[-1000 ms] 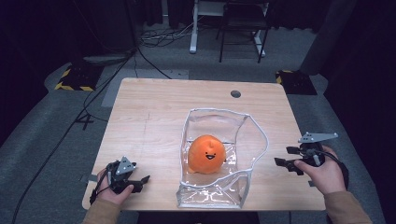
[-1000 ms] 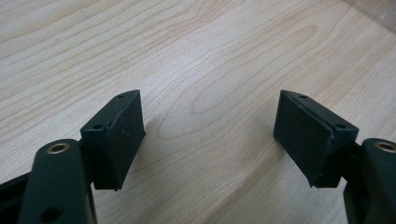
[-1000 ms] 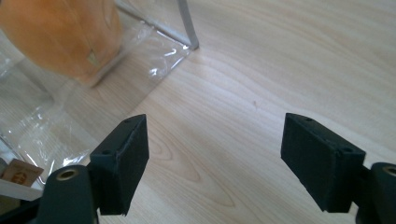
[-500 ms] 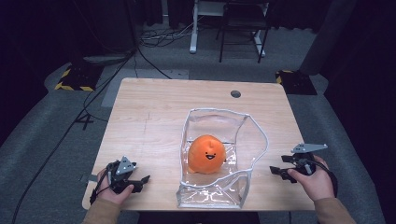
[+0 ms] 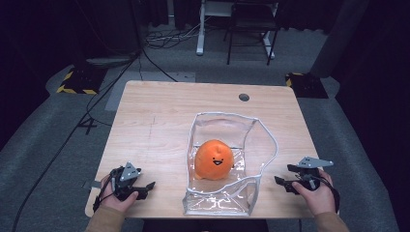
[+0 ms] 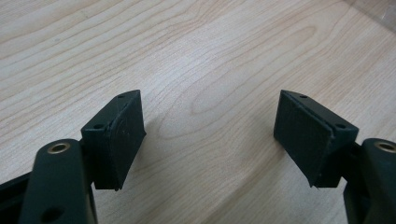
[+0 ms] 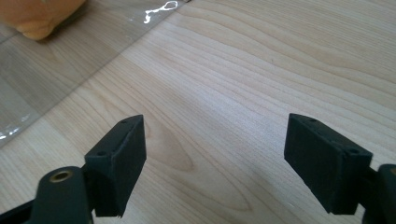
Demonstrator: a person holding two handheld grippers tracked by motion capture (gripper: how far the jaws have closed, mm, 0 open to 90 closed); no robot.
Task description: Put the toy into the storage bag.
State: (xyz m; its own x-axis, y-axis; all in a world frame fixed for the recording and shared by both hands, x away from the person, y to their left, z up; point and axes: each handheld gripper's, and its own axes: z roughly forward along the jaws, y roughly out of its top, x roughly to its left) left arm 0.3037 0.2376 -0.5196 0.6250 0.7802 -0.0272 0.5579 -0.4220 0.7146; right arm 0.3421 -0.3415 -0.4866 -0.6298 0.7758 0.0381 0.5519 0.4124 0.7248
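**Both grippers parked wide at the near edge, orange toy sitting in the clear bag**

While both hands rest at the near edge of the table (image 5: 159, 116), neither tool holds anything. The left gripper (image 5: 143, 188) sits near the near-left corner, its jaws spread wide over bare wood, as the left gripper view confirms with nothing between them. The right gripper (image 5: 285, 176) sits by the near-right corner, jaws equally wide and pointing toward the bag; its own view shows plain tabletop between the jaws, with the bag's clear film and a bit of orange off at the upper left.

Between the two, slightly right of the table's middle, stands the clear plastic bag (image 5: 263, 145), its mouth open upward and its white-edged rim sagging on the right side. The orange plush toy (image 5: 213, 159) with a smiling face rests inside on the bag's floor, well apart from both grippers. Farther back, a small round grommet (image 5: 244, 97) sits near the far edge.

Judging by the layout, the risks lie in the bag's softness. A jaw closing on the slack rim could fold the wall inward over the toy. A one-sided tug would likely drag the whole bag toward the near edge, since nothing pins it down. Reaching in, the glossy film may catch between jaw and plush.
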